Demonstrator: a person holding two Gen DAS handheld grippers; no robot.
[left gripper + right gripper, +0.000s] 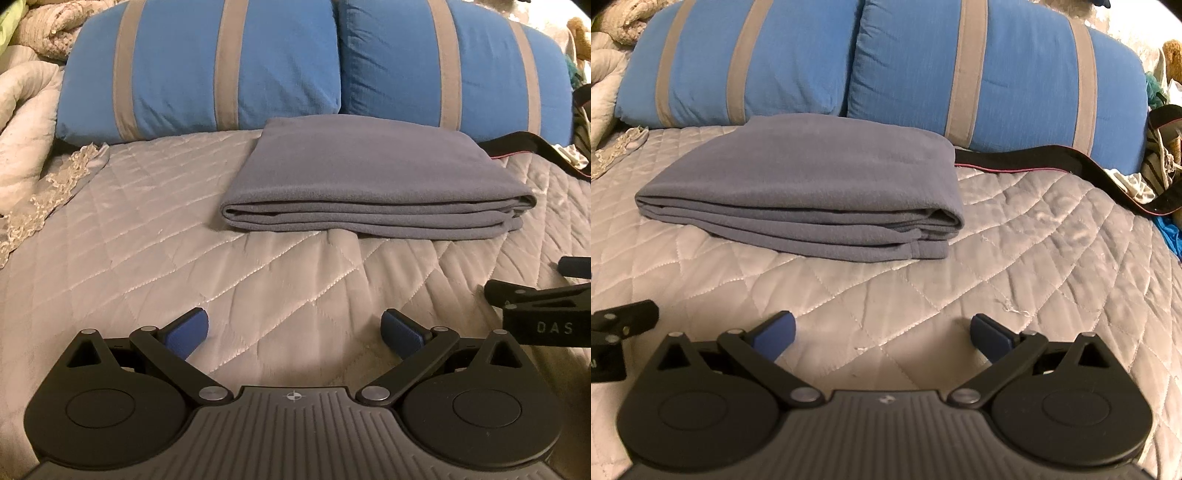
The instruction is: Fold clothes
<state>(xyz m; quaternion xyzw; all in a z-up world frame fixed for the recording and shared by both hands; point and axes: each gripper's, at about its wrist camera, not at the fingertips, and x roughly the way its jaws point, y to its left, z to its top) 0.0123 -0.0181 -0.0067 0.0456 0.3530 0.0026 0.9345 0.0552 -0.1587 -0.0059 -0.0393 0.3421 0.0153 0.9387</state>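
A grey-blue fleece cloth lies folded in a flat rectangular stack on the quilted bedspread, just in front of the pillows. It also shows in the right wrist view, left of centre. My left gripper is open and empty, low over the quilt, well short of the cloth's near edge. My right gripper is open and empty too, also short of the cloth. Part of the right gripper shows at the right edge of the left wrist view.
Two blue pillows with grey stripes stand behind the cloth. A black strap with red edging lies right of the cloth. A bunched pale quilt with lace trim is at the left. Loose clutter sits at the right edge.
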